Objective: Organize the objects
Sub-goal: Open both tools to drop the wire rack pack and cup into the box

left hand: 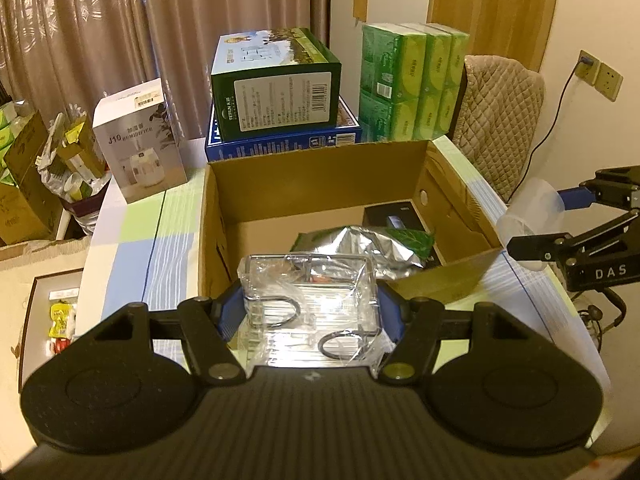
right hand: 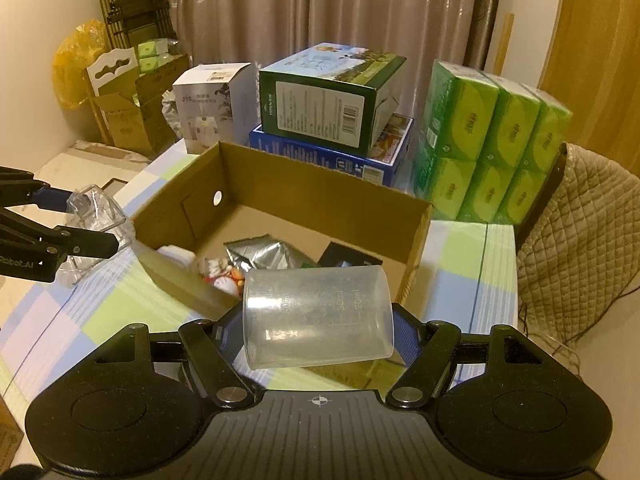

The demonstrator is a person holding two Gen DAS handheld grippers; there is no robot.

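Observation:
My left gripper (left hand: pixel 310 308) is shut on a clear plastic box wrapped in film (left hand: pixel 308 304), held just short of the near wall of an open cardboard box (left hand: pixel 320 176). That clear plastic box (right hand: pixel 94 210) and the left gripper (right hand: pixel 90 222) also show at the left edge of the right wrist view. My right gripper (right hand: pixel 318 320) is shut on a translucent measuring cup (right hand: pixel 318 316) lying on its side, above the near corner of the cardboard box (right hand: pixel 320 188). From the left wrist view, the cup (left hand: pixel 532 216) and right gripper (left hand: pixel 560 220) sit at the right edge. Inside the cardboard box lie a silver foil bag (left hand: pixel 380 248) and a black box (left hand: pixel 394 214).
Behind the cardboard box stand a green carton on a blue one (left hand: pixel 276 88), green tissue packs (left hand: pixel 412 84) and a white humidifier box (left hand: pixel 140 144). A quilted chair (right hand: pixel 580 240) is at the right. The striped tablecloth (right hand: pixel 120 300) covers the table. Clutter and cartons fill the left floor area.

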